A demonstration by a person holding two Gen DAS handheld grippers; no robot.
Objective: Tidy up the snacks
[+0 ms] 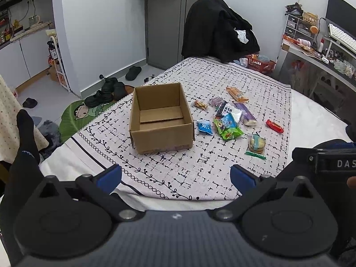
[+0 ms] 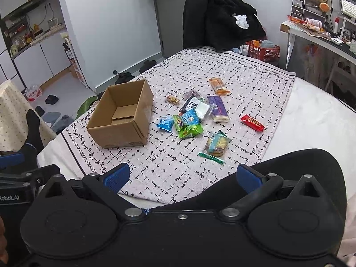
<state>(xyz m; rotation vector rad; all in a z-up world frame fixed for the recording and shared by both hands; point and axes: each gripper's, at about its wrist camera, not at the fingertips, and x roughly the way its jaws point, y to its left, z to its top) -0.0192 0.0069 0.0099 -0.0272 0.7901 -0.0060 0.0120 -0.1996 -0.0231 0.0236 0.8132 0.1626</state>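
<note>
Open-topped brown cardboard box (image 1: 160, 118) sits left on the black-and-white patterned cloth (image 1: 200, 166), nothing inside. Just right of it: loose pile of coloured snack packets (image 1: 227, 120); red wrapped bar (image 2: 252, 122) farthest right. Left gripper (image 1: 175, 175) and right gripper (image 2: 182, 176): blue-padded jaws spread wide, gripping nothing, near cloth's front edge.

You have a patterned cloth (image 1: 200, 173) spread over a white bed (image 1: 311, 120). Beyond its far edge, a chair draped in black clothing (image 1: 213, 29), with a white crumpled piece (image 2: 241, 21) on it. A red basket (image 2: 263, 51) sits on the floor beside the chair. Dark shoes (image 1: 106, 91) cluster near a green cartoon mat (image 1: 77, 115). At your right, a cluttered desk (image 2: 322, 35) carries a white keyboard (image 1: 341, 36).
</note>
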